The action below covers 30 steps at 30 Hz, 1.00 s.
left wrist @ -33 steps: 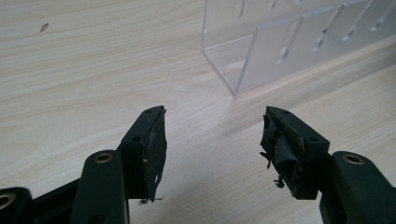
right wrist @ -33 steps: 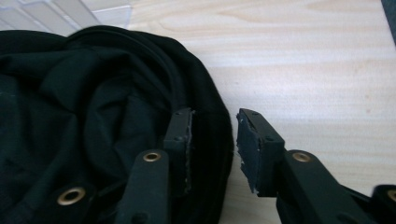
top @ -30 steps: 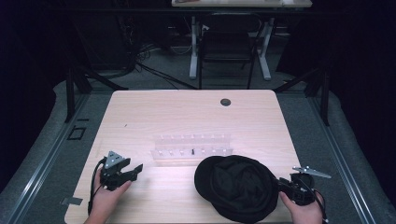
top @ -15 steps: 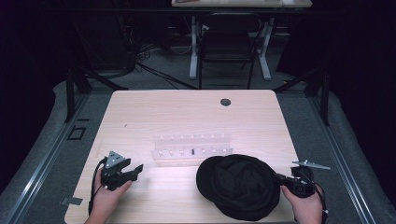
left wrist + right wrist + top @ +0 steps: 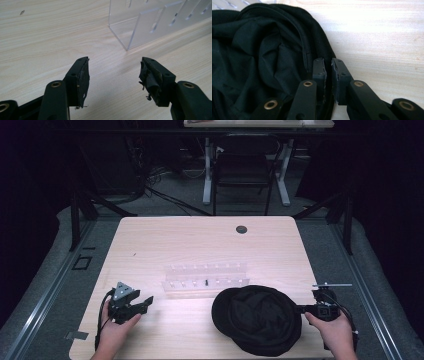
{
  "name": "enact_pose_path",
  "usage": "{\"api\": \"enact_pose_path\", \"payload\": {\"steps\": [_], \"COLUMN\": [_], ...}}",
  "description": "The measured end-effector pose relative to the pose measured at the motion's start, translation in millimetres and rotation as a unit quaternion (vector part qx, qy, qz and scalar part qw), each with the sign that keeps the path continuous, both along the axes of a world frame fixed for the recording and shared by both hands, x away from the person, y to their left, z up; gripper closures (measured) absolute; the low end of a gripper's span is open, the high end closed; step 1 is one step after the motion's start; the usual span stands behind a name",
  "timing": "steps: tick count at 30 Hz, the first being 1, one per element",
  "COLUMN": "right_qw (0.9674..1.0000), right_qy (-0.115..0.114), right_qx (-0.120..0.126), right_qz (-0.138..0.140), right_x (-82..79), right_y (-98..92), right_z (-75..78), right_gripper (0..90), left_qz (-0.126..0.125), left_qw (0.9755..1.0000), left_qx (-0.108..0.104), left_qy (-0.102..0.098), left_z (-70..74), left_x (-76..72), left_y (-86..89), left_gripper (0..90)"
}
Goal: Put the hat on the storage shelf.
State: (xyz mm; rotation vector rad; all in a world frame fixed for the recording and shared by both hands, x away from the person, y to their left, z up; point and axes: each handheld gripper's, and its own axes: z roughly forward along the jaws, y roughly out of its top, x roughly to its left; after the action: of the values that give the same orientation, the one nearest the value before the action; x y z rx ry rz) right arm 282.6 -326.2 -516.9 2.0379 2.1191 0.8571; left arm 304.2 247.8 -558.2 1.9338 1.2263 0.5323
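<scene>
A black fabric hat (image 5: 257, 320) lies crumpled on the wooden table (image 5: 200, 245), near its front right. My right gripper (image 5: 301, 310) is at the hat's right edge, its jaws closed on the rim. The right gripper view shows that gripper (image 5: 328, 70) pinching the dark hem of the hat (image 5: 262, 50). Over at the front left, my left gripper (image 5: 145, 302) rests low over the table, open and holding nothing. In the left gripper view, bare wood lies between the spread jaws of the left gripper (image 5: 113, 75).
A clear acrylic rack (image 5: 207, 275) with slots stands mid-table, just behind the hat; its corner (image 5: 150, 25) is ahead of my left gripper. A round black grommet (image 5: 241, 229) sits near the far edge. A chair (image 5: 242, 165) stands beyond the table.
My right gripper has shifted slightly to the right, drawing the hat's rim with it. The left gripper has stayed where it was.
</scene>
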Motion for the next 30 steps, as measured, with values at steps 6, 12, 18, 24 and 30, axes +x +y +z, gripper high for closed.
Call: {"api": "enact_pose_path", "payload": {"steps": [6,12,18,24,30], "right_qw": [0.9992,0.9977,0.9954,0.9919,0.99], "right_qy": [0.035,0.065,0.094,0.124,0.139], "right_qx": [-0.011,-0.007,-0.003,-0.006,0.0], "right_qz": [0.013,0.019,0.019,0.026,0.023], "right_x": [4.7,6.6,9.8,15.0,18.5], "right_y": [1.6,0.8,-0.5,-0.2,0.3], "right_z": [6.2,7.2,5.0,1.8,-4.3], "right_gripper": [81.1,79.8,79.6,78.0,76.5], "left_qz": [0.0,0.0,-0.001,-0.001,-0.002], "left_qw": [1.0,1.0,1.0,1.0,1.0], "left_qx": [-0.001,0.0,0.003,0.003,0.004], "left_qy": [0.0,0.0,0.0,0.0,-0.001], "left_z": [-0.1,-0.1,-0.2,-0.3,-0.4], "left_x": [-0.1,-0.1,0.0,-0.1,0.0], "left_y": [-0.4,-0.6,-0.8,-0.9,-1.1], "left_gripper": [40.9,41.0,41.3,41.3,41.3]}}
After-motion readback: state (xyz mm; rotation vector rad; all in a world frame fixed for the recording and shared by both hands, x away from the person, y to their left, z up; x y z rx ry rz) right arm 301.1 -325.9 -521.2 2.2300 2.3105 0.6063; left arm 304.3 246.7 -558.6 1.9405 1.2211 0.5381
